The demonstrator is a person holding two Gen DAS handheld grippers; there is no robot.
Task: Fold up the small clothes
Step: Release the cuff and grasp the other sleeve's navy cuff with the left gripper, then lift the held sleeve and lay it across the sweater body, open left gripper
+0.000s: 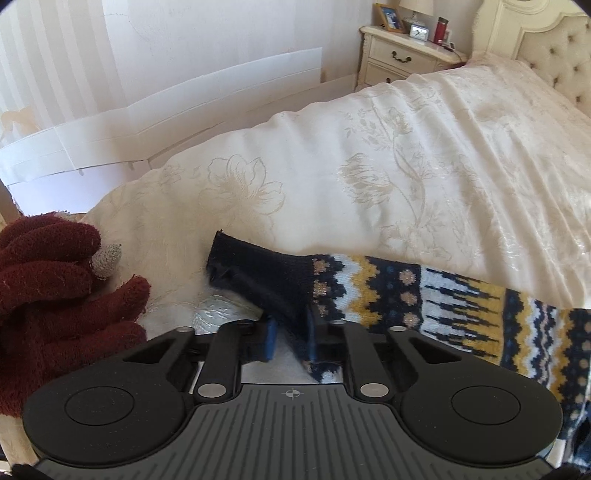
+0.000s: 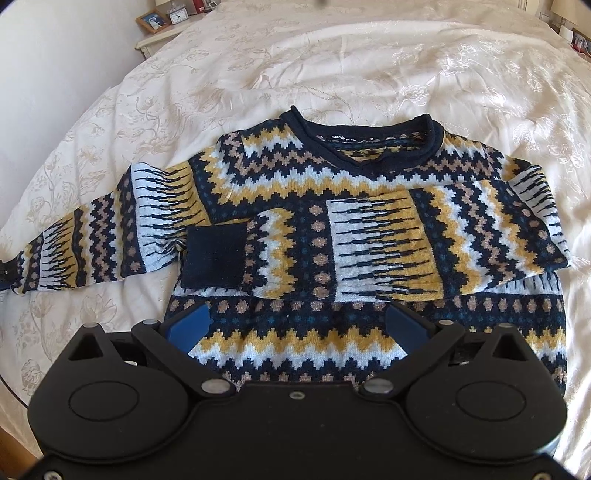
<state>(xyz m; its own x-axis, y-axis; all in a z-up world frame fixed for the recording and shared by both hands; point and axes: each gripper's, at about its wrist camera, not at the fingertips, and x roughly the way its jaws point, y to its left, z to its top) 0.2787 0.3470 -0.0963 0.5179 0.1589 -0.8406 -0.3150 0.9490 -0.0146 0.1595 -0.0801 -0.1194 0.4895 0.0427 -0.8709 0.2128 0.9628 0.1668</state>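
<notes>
Left gripper [image 1: 290, 341] pinches sweater [image 2: 332, 236] sleeve near cuff [image 1: 255, 275] (navy); right gripper [image 2: 297, 326] wide open, empty, above hem.

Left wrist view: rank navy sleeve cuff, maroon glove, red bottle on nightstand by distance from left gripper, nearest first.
From the left gripper:
1. Navy sleeve cuff, just ahead, sleeve fabric between the fingers.
2. Maroon glove, left, on the bedspread.
3. Red bottle, far upper right on the nightstand.

sweater [image 2: 332, 229]: 1 | red gloves [image 1: 55, 295]: 2 | hand-held grippers: 2, left [image 1: 290, 339], right [image 2: 297, 325] | bedside table [image 1: 402, 55]: 1
</notes>
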